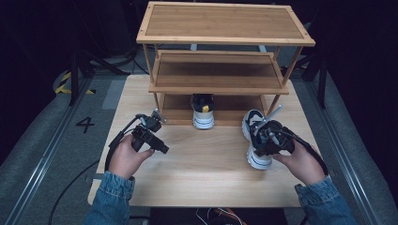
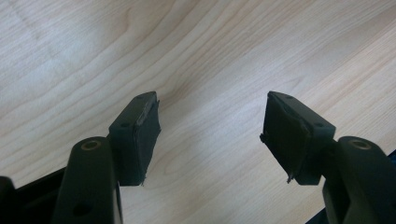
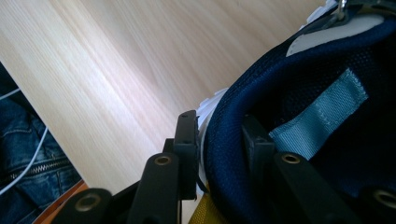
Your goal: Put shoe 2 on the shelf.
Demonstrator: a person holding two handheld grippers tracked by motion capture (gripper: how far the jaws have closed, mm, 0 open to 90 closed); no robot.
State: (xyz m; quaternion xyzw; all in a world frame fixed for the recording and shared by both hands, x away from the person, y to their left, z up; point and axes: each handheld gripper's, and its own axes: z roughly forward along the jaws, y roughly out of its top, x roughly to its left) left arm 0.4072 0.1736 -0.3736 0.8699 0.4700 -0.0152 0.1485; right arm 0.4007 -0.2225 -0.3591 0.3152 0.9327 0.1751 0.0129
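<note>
1. Right gripper (image 3: 217,140): jaws clamped on the padded heel collar of the sneaker (image 1: 256,140), one jaw outside, one inside the opening.
2. That sneaker is at the right side of the table (image 1: 206,164), just in front of the wooden rack (image 1: 225,28). Can't tell whether its sole touches the tabletop.
3. Second sneaker (image 1: 203,112) sits on the rack's bottom shelf, heel facing out.
4. Left gripper (image 2: 210,135): jaws apart, nothing between them, over bare wood at the table's left.

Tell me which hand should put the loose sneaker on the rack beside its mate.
Right. The right gripper already clamps the sneaker's collar, one jaw inside; the left gripper is open over bare table.
</note>
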